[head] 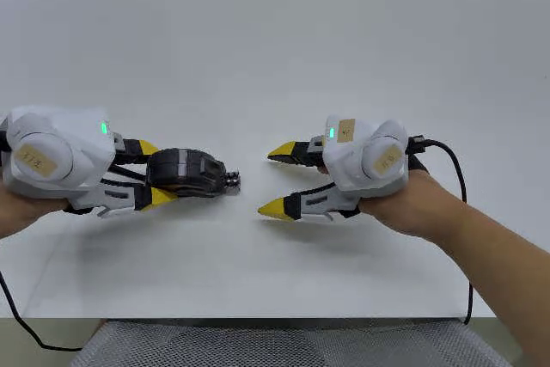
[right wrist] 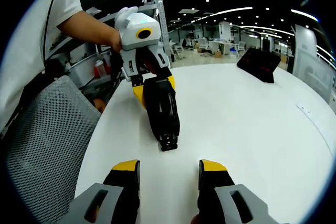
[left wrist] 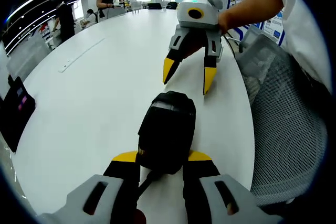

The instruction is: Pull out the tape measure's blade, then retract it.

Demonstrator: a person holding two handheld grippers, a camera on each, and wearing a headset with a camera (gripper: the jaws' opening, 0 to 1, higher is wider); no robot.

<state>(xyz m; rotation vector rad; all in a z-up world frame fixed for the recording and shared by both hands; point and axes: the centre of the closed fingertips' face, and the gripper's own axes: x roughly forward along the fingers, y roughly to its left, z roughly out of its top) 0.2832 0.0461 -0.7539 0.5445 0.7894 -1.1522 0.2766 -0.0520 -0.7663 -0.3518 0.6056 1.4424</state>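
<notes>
tape measure (head: 185,171), black, rests on the white table (head: 258,49), pinched at its rear between the yellow-tipped jaws of the left hand-held gripper (head: 155,173). its metal hook (head: 230,180) sits at the case mouth and points toward the right hand-held gripper (head: 271,181), which is near but apart, jaws spread around nothing.

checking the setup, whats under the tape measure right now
The white table lies beneath the tape measure, which the left hand-held gripper clamps by its sides. Its black body covers the spot below, so contact with the table cannot be told.
</notes>
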